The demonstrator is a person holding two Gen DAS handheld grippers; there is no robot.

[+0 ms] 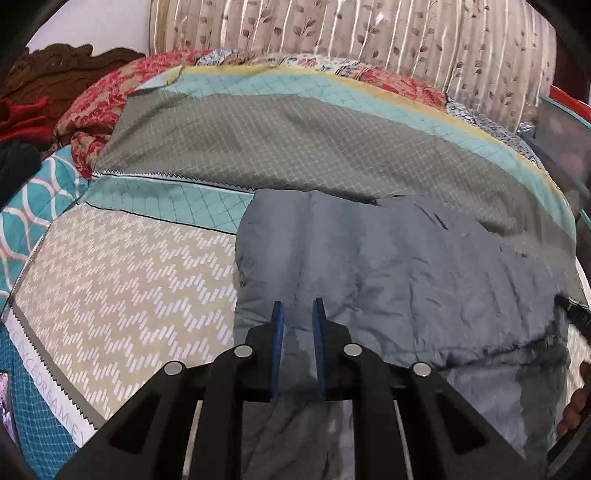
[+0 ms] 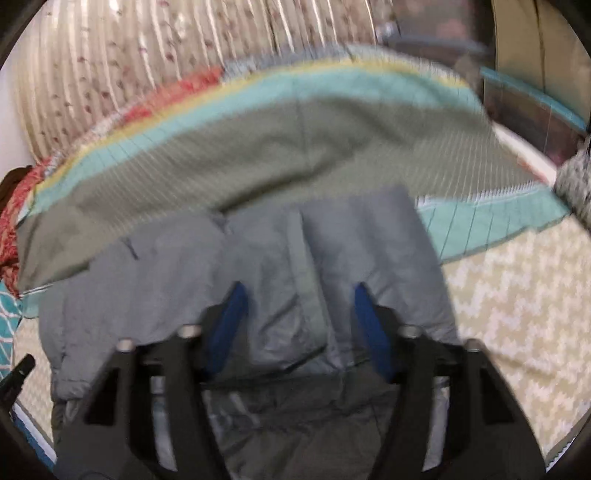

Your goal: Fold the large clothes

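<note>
The left gripper (image 1: 297, 306) is above the grey garment (image 1: 388, 280). Its two blue fingers (image 1: 277, 332) stand a small way apart with nothing between them, so it is let go. The right gripper (image 2: 298, 295) is above the same grey garment (image 2: 258, 266). Its blue fingers (image 2: 229, 314) are spread wide and hold nothing.

The garment is big, soft and puffy, like a padded coat. It is grey all over, with wrinkles and stitched seams. It lies flat on the bed, folded over on itself in thick layers. In the right wrist view two long padded parts lie side by side and run away from the camera. That view is blurry, so I cannot tell which end is the top.

Under it is a bedspread (image 1: 122, 295) with a tan zigzag pattern, teal squares and a wide green-grey band. A red flowery quilt (image 1: 96, 107) is bunched up at the far left. Brown and red clothes (image 1: 44, 85) are piled beside it. Behind the bed hangs a striped curtain (image 1: 332, 33) with little leaves.
</note>
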